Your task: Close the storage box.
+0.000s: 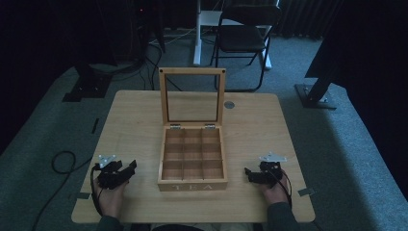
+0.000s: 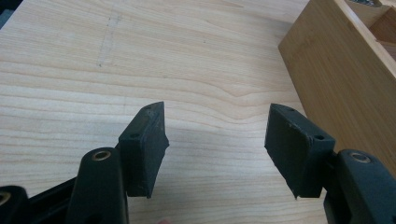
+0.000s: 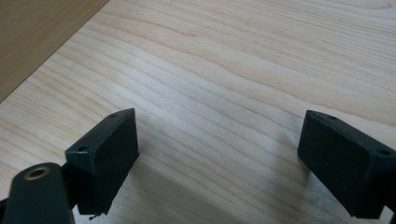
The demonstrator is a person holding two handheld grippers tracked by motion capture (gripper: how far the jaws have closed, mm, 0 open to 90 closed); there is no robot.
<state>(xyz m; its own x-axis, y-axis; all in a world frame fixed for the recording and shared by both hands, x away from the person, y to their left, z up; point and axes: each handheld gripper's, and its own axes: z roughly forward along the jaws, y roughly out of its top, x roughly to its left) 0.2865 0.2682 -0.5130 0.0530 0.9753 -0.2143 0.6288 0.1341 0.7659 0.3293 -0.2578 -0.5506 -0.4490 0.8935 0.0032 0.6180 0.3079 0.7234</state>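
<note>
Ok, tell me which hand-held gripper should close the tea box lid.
Left, narrowly: the left hand-held gripper is open with the tea box wall beside its jaw; the right hand-held gripper sees less of it.

— What sort of room is this?
— A dim lab or studio: grey carpet (image 1: 346, 144), a wooden worktop (image 1: 134, 125), black stand feet (image 1: 315, 94) at both upper sides, cables (image 1: 65, 161) across the floor, a folding chair (image 1: 243, 36) at the top.

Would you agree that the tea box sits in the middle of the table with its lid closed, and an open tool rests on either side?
Not quite: the tea box lid stands open, upright, as the high view shows. The rest holds.
</note>
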